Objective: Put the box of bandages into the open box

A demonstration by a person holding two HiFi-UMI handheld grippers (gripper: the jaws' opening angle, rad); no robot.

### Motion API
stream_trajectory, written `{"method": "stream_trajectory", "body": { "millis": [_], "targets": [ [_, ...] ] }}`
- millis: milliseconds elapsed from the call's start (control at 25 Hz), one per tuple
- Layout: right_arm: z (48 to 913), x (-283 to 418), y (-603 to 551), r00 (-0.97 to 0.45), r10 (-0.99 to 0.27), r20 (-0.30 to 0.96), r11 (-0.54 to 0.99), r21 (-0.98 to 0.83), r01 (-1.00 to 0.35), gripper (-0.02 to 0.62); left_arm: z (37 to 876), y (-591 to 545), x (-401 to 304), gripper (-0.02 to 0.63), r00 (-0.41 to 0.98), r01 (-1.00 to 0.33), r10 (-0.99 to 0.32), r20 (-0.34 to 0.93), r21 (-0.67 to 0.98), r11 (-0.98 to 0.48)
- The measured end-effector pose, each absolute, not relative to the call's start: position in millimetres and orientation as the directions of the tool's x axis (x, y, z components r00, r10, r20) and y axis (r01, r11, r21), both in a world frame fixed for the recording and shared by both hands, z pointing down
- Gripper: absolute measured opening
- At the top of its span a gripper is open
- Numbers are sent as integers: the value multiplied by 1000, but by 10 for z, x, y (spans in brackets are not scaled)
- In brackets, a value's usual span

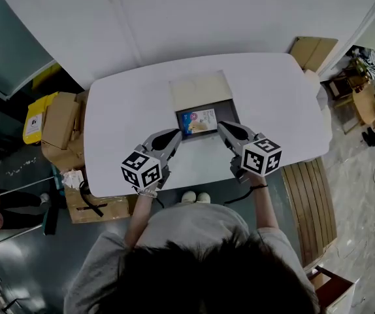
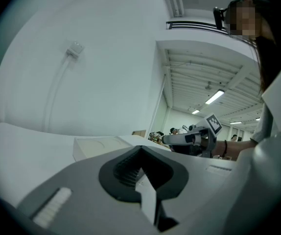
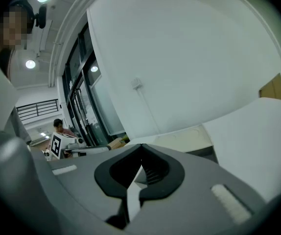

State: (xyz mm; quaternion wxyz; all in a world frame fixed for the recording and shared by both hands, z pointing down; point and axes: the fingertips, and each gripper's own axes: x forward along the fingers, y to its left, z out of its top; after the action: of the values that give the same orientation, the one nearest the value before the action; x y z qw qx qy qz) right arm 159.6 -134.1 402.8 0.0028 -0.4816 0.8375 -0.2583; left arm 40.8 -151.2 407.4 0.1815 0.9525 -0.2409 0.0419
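Observation:
On the white table (image 1: pixel 129 116) lies an open box (image 1: pixel 230 112), dark inside, with its beige lid (image 1: pixel 200 89) folded back. The box of bandages (image 1: pixel 197 121), printed blue and white, lies inside it. My left gripper (image 1: pixel 176 135) hovers just left of the box's near corner, jaws shut and empty. My right gripper (image 1: pixel 221 127) hovers at the near right corner, also shut and empty. In the left gripper view the closed jaws (image 2: pixel 141 148) point over the lid (image 2: pixel 100 146). The right gripper view shows its closed jaws (image 3: pixel 141 146) in front of the lid (image 3: pixel 185 137).
Cardboard boxes (image 1: pixel 60 120) and a yellow bag (image 1: pixel 33 118) stand left of the table. A slatted wooden bench (image 1: pixel 315 201) is at the right, and more cardboard (image 1: pixel 313 50) at the back right. The person's shoes (image 1: pixel 195 197) show at the table's near edge.

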Motion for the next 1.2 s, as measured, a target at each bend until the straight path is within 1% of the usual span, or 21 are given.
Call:
{"method": "stream_trajectory", "body": {
  "millis": [160, 480, 880, 1200],
  "targets": [
    [3908, 1644, -1288, -529, -830, 176, 413, -442, -796, 12, 3986, -1497, 378, -5, 881, -472, -453, 137, 309, -826],
    [3738, 1695, -1186, -504, -856, 114, 419, -417, -806, 12, 3891, -1444, 374, -5, 885, -463, -453, 106, 291, -837],
    [3641, 1692, -1101, -493, -867, 80, 427, -392, -815, 12, 3791, -1414, 324, -5, 883, -467, -463, 84, 276, -840],
    [3636, 1688, -1109, -495, -865, 78, 434, -377, -818, 12, 3796, -1427, 337, -5, 884, -465, -460, 85, 268, -844]
  ]
}}
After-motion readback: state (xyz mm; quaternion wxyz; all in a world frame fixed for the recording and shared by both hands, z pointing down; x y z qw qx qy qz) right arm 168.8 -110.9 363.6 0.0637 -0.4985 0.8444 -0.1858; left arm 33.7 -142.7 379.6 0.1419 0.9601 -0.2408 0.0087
